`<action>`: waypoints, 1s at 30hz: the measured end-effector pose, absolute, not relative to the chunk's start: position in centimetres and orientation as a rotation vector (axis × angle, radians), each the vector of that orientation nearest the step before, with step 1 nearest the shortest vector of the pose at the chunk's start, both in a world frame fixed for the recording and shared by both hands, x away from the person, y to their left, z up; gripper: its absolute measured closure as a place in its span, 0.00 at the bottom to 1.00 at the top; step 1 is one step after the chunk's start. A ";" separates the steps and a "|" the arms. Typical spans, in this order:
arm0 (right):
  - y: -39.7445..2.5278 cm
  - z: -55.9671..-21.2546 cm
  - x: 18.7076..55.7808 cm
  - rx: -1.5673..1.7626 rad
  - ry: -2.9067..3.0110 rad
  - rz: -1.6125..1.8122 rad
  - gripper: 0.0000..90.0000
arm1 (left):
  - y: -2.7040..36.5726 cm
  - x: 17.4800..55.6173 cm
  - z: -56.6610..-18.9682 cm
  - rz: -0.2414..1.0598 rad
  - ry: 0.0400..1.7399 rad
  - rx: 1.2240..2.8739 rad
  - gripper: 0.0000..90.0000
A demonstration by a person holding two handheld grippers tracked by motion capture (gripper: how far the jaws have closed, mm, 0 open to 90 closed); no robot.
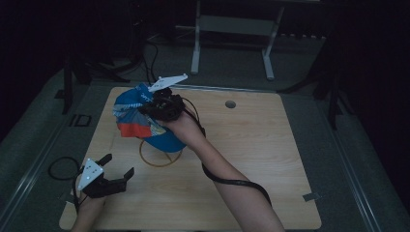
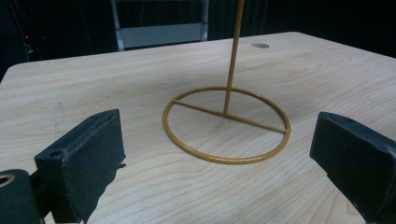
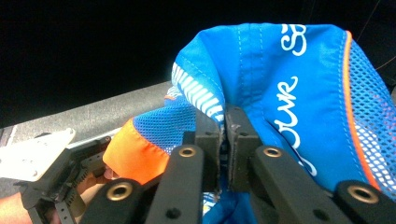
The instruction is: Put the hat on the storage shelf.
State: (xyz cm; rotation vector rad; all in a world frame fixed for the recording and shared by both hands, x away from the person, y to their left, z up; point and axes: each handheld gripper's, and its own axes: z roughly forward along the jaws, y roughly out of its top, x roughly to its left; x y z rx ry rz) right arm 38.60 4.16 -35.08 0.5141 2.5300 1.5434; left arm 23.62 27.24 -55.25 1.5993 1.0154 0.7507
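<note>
While the right gripper (image 3: 223, 140) pinches the blue-and-orange mesh cap (image 1: 140, 118) above the gold wire stand (image 2: 227, 123), hanging remains; the left gripper (image 1: 116, 170) waits open at seven o'clock.

A light wooden worktop (image 1: 270, 159) is standing on a grey floor (image 1: 43, 121), with a small round hole (image 1: 230, 104) near its far edge. A grey metal frame (image 1: 232, 29) is standing behind it, and pieces of tape (image 1: 311, 196) are sticking at the near corners
</note>
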 end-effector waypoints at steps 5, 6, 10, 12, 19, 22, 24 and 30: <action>4.0 -34.8 38.8 0.530 2.507 1.575 0.79 | 27.4 23.6 -55.3 0.751 1.014 1.594 0.04; 3.9 -34.7 38.8 0.538 2.501 1.580 0.78 | 27.4 23.6 -55.3 0.748 1.014 1.594 0.04; 3.5 -34.5 38.9 0.551 2.502 1.587 0.71 | 27.4 23.7 -55.4 0.741 1.018 1.600 0.04; 3.5 -34.6 38.7 0.544 2.514 1.564 0.70 | 27.3 23.7 -55.4 0.741 1.017 1.596 0.04; 3.6 -34.7 38.5 0.534 2.524 1.557 0.68 | 27.2 23.8 -55.5 0.733 1.018 1.599 0.04; 3.3 -34.7 38.3 0.533 2.520 1.563 0.62 | 27.2 23.8 -55.5 0.734 1.016 1.596 0.04; 2.9 -34.5 38.2 0.527 2.507 1.576 0.59 | 27.2 23.8 -55.5 0.734 1.018 1.593 0.04; 1.7 -34.0 37.8 0.512 2.497 1.596 0.45 | 27.2 23.9 -55.6 0.732 1.022 1.593 0.04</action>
